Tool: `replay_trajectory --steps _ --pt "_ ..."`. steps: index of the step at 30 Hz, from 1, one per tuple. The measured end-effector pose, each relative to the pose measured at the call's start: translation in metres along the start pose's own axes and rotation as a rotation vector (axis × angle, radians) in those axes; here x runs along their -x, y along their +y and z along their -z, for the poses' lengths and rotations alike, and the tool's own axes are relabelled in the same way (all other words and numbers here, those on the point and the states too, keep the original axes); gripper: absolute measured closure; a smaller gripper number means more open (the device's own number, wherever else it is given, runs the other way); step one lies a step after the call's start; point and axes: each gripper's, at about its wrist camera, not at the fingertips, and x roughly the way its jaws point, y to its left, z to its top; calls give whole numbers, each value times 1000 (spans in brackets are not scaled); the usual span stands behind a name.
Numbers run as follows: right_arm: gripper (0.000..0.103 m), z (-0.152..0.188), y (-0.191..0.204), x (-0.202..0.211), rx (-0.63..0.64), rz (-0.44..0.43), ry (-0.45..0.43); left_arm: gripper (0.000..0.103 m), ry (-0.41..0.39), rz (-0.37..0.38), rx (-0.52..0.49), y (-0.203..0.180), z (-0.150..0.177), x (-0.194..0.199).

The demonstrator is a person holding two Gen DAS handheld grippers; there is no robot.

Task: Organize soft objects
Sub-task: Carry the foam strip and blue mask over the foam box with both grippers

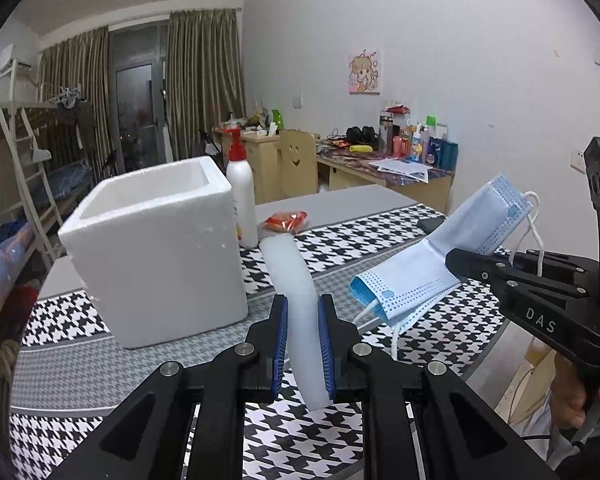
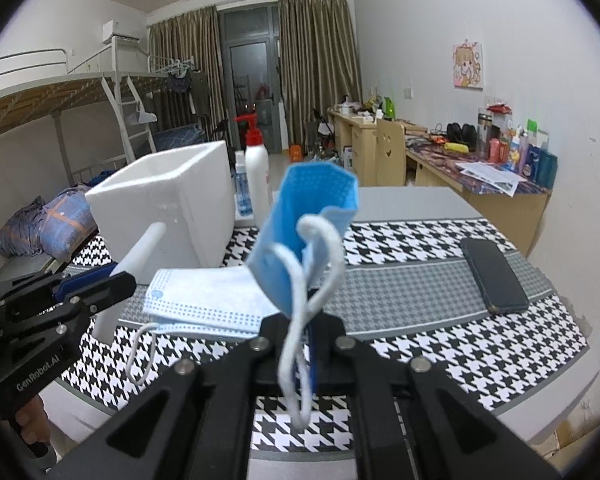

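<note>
My left gripper point(image 1: 303, 316) is shut on a white foam strip point(image 1: 292, 280) that curves up and forward, held above the table. It also shows in the right wrist view point(image 2: 140, 256) at the left, in front of the foam box. My right gripper point(image 2: 304, 320) is shut on a blue face mask point(image 2: 308, 216), held upright above the table, ear loops dangling. In the left wrist view the right gripper point(image 1: 456, 260) holds that mask point(image 1: 440, 256) at the right. A white styrofoam box point(image 1: 156, 248) stands open-topped on the table, left of both grippers. A second mask point(image 2: 204, 300) lies flat on the cloth.
A houndstooth cloth point(image 2: 420, 280) covers the table. A white spray bottle with a red top point(image 1: 242, 196) stands behind the box. A red packet point(image 1: 286, 220) lies near it. A black phone point(image 2: 494, 276) lies at the right. A cluttered desk and a bunk bed stand beyond.
</note>
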Motion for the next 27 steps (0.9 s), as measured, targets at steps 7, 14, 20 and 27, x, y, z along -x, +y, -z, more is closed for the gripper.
replay_trajectory --steps 7,14,20,27 --pt "96 -10 4 5 7 -9 -33 87 -29 7 5 6 -16 10" --pt "96 -20 5 7 8 -17 -55 87 -81 -31 -21 8 -31 20" --pt "96 -32 11 8 12 -24 -81 87 -105 -54 -31 11 -42 22" --pt "96 -45 17 7 23 -45 -96 87 -150 -83 -25 23 -54 27"
